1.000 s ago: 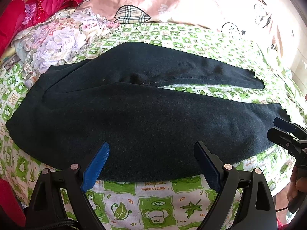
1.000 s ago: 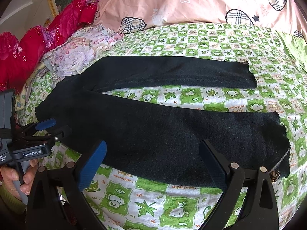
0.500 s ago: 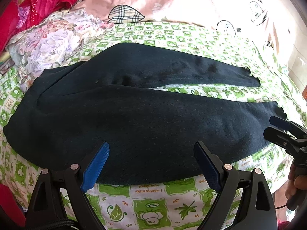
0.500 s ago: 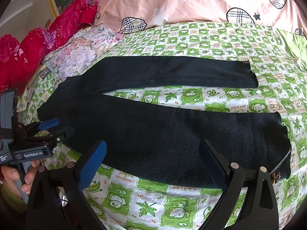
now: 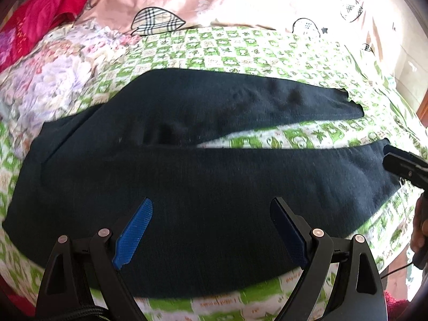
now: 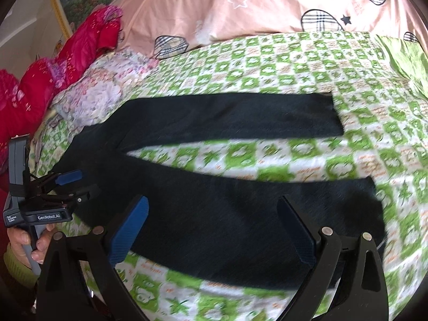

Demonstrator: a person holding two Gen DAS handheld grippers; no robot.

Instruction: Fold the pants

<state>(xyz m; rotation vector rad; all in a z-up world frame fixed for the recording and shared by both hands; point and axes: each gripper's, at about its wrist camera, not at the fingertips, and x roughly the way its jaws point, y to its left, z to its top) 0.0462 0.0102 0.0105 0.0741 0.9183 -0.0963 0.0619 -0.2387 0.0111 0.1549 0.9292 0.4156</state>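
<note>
Change: both of our grippers have moved in over the near leg since a second ago; the cloth edge that lay just past the fingertips now sits under them, and both views are blurred by motion.
Meaning: we judge this as the approach to the first fold, near leg onto far leg; nothing is gripped or lifted yet.
Pants (image 5: 203, 182): spread flat on the bed (image 5: 240, 53), waist to the left, the two legs running right and parted in a narrow V that shows the sheet between.
Left gripper (image 5: 211, 230): fingers spread wide, holding nothing, over the near leg toward the waist end.
Right gripper (image 6: 212, 230): also spread wide and empty, over the near leg toward the cuff (image 6: 374, 203).
Fabric: dark, matte, knit-like, limp; a few soft dents on the far leg, cuffs cut straight. We expect it to drape and sag when lifted.
Bedding: green-and-white checked sheet, slightly rumpled; a pink quilt (image 6: 267, 13) behind, a floral cloth (image 5: 53, 80) and a red garment (image 6: 67, 61) to the left.
</note>
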